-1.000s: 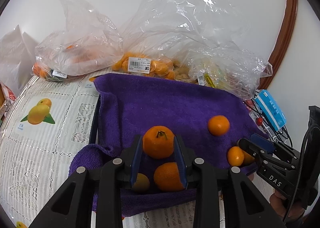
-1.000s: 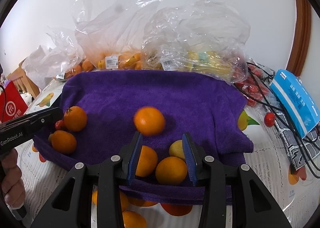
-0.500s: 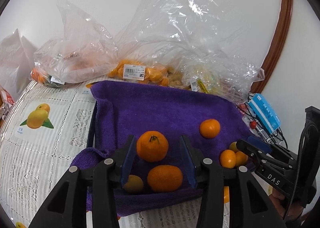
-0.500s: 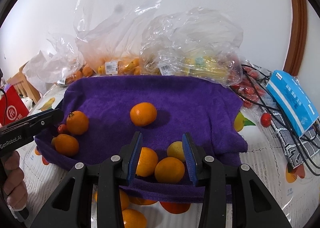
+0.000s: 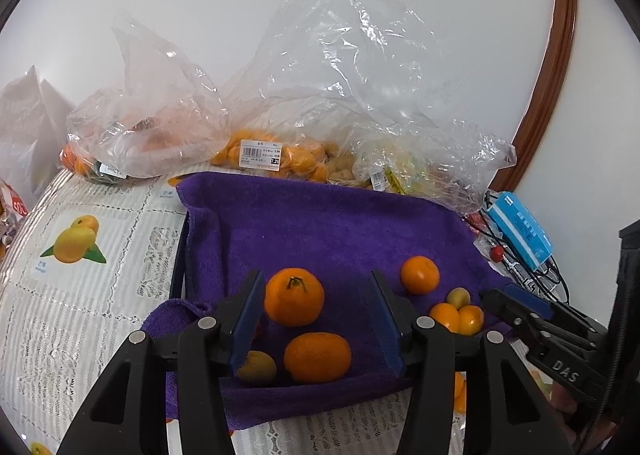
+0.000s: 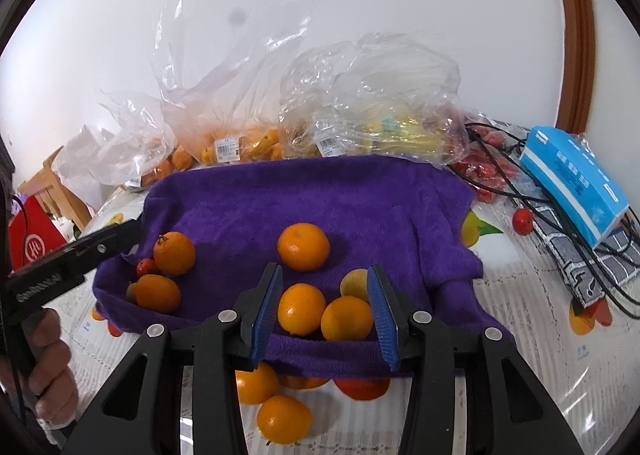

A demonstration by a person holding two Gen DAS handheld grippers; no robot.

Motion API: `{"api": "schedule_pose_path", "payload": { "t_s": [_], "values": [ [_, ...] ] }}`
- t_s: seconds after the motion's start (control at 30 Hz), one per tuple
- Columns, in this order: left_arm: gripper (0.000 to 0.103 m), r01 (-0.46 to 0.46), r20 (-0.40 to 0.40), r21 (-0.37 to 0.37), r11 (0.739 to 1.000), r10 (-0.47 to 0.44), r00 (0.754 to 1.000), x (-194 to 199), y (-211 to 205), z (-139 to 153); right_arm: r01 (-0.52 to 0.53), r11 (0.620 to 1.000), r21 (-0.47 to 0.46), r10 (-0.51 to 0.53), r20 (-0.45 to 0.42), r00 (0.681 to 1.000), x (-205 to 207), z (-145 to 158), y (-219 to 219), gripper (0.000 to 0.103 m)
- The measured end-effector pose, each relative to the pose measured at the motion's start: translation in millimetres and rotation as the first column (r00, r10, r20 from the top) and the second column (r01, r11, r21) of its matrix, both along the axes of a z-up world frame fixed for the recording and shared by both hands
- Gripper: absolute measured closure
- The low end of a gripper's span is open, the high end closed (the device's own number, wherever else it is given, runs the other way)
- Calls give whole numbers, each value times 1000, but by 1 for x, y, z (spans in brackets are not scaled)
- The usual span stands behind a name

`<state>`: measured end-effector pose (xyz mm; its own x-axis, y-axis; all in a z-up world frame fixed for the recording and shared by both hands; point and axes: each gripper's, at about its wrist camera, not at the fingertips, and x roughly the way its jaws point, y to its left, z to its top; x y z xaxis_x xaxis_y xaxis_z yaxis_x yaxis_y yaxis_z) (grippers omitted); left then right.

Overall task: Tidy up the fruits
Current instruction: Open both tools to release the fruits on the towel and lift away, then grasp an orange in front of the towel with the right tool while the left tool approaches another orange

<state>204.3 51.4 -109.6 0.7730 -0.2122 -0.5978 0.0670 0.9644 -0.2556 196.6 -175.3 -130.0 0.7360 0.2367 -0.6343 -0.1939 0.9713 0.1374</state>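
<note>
While its jaws are opening, the left gripper (image 5: 316, 315) frames a stemmed mandarin (image 5: 294, 297) that sits free between the blue ribbed pads, touching neither. Just below it lie a second, flatter mandarin (image 5: 317, 352) and a small dull yellow-green fruit (image 5: 258, 367), all on a plush purple towel (image 5: 328, 227) with a deep pile, its near edge rumpled into folds.

The right gripper (image 6: 326, 307) also has its jaws opening, spread around two smooth round oranges (image 6: 302, 309) that rest side by side on the towel, with a yellowish fruit (image 6: 354, 283) partly hidden behind the right pad. Whether the pads touch these cannot be told. A lone orange (image 6: 303, 246) sits farther back on the towel.

More oranges (image 6: 284, 418) lie on the bench in front of the towel's hem, on a white lace-patterned tablecloth (image 5: 80, 295) printed with fruit pictures. Behind the towel, crinkled clear plastic bags (image 5: 320, 95) with price labels hold more fruit and lean against a pale wall. To the right are a blue carton (image 6: 572, 181), tangled black cables (image 6: 560, 223) and small red fruits (image 6: 523, 220). A hand (image 6: 50, 367) grips the left handle.
</note>
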Motion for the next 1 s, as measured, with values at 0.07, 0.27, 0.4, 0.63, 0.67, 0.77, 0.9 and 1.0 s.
{"api": "schedule_pose_path", "payload": {
  "t_s": [0.07, 0.27, 0.4, 0.63, 0.67, 0.77, 0.9, 1.0],
  "values": [
    [53, -1, 11, 12, 1000, 1, 1000, -2, -2, 3, 6, 1000, 1, -6, 7, 1000, -4, 4, -2, 59],
    [53, 3, 44, 30, 1000, -5, 999, -10, -5, 10, 25, 999, -27, -24, 23, 999, -19, 14, -6, 58],
    [53, 8, 42, 41, 999, -9, 999, -16, -8, 12, 41, 998, -44, -39, 33, 999, -29, 19, -11, 58],
    [53, 7, 29, 44, 999, -9, 1000, -29, -6, 14, 58, 998, -39, -56, 31, 998, -41, 21, -16, 58],
    [53, 9, 27, 42, 999, -10, 1000, -31, -4, 14, 62, 997, -36, -61, 30, 998, -43, 21, -17, 58],
    [53, 7, 19, 52, 999, -8, 1000, -38, -3, 14, 70, 997, -37, -69, 30, 997, -49, 23, -17, 58],
    [53, 17, 3, 41, 999, -17, 1000, -46, -2, 13, 60, 998, -31, -60, -2, 998, -54, 26, -17, 58],
    [53, 28, 0, 42, 999, -28, 1000, -53, -4, 13, 55, 998, -38, -55, 0, 998, -61, 27, -17, 58]
  ]
}}
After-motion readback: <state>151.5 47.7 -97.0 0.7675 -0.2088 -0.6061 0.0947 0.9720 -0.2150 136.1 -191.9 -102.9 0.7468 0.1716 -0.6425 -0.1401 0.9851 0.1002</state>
